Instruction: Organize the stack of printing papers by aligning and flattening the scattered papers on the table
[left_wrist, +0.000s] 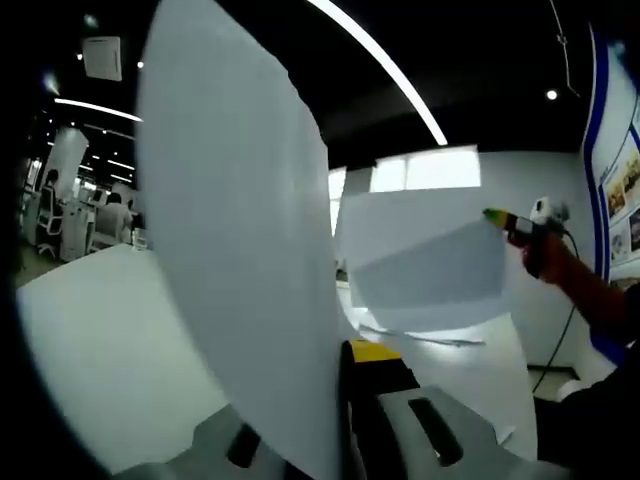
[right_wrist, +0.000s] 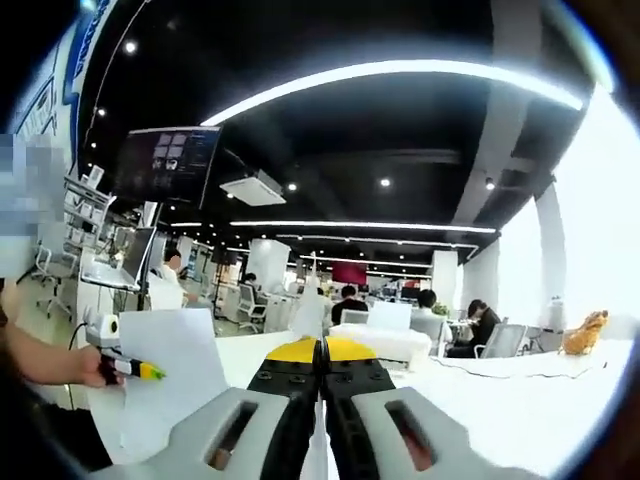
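The left gripper (left_wrist: 345, 400) clamps a sheet of paper (left_wrist: 240, 250) upright above the white table (left_wrist: 90, 340). The right gripper (right_wrist: 321, 365) is clenched on the edge of a second sheet (left_wrist: 425, 255), held in the air; more papers (left_wrist: 450, 340) lie on the table behind it

A: Where do the sheets sit in the left gripper view?

B: One sheet (left_wrist: 240, 250) stands upright between the left hand-held gripper (left_wrist: 345, 420)'s jaws, filling the view's middle-left. A second sheet (left_wrist: 425, 260) hangs to its right, farther off, pinched at its right edge by the right hand-held gripper (left_wrist: 510, 222). The table (left_wrist: 90, 340) spreads beneath both, with more papers (left_wrist: 440, 335) lying on it below the hanging sheet.

A: And the right gripper view?

B: The right hand-held gripper (right_wrist: 322, 350) rises from the bottom centre, a paper edge (right_wrist: 318, 455) between its jaws. Left of it, the other gripper holds a sheet (right_wrist: 170, 375) over the table (right_wrist: 520, 410). Seated people (right_wrist: 350, 300) are behind the table.
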